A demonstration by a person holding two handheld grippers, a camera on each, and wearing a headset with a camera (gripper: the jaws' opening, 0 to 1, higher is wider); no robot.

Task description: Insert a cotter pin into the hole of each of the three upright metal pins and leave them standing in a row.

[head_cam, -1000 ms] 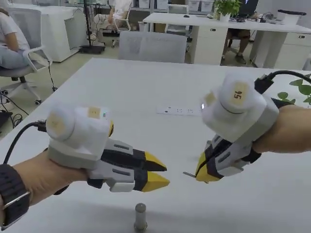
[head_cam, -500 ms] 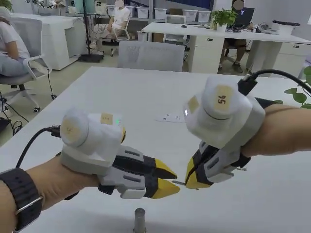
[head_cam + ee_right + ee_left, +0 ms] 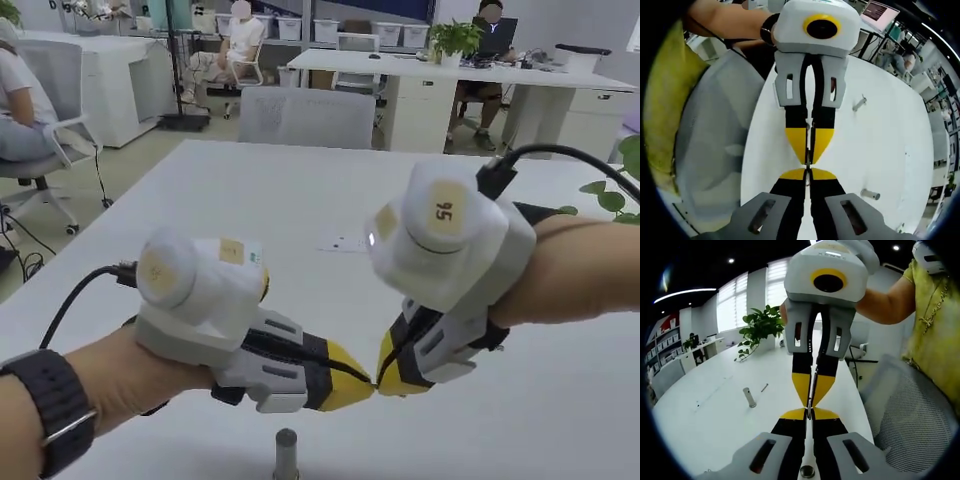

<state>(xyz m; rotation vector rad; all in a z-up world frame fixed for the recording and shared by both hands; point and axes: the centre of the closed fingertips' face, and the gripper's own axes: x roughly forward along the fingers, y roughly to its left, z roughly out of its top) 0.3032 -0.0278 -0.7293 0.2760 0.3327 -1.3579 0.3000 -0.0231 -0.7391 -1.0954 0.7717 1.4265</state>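
Head view gives us both grippers meeting tip to tip above the white tabletop (image 3: pixel 250 190), the left gripper (image 3: pixel 355 388) coming in from the left and the right gripper (image 3: pixel 385 378) from the right. In the left gripper view we see a thin cotter pin (image 3: pixel 812 385) caught in the right gripper's jaws, which are pressed together on it. The left gripper's jaws are closed to a slit as well, their yellow tips at the cotter pin's free end; we cannot tell whether they pinch it. One metal pin (image 3: pixel 287 452) stands upright on the tabletop just below the cotter pin, nearer to us. In the left gripper view another metal pin (image 3: pixel 749 397) stands upright well to the left of the cotter pin, with a small rod (image 3: pixel 764 387) lying near it. In the right gripper view a metal pin (image 3: pixel 859 104) and a further metal pin (image 3: pixel 871 193) sit to the right of the cotter pin; we cannot tell whether they stand or lie.
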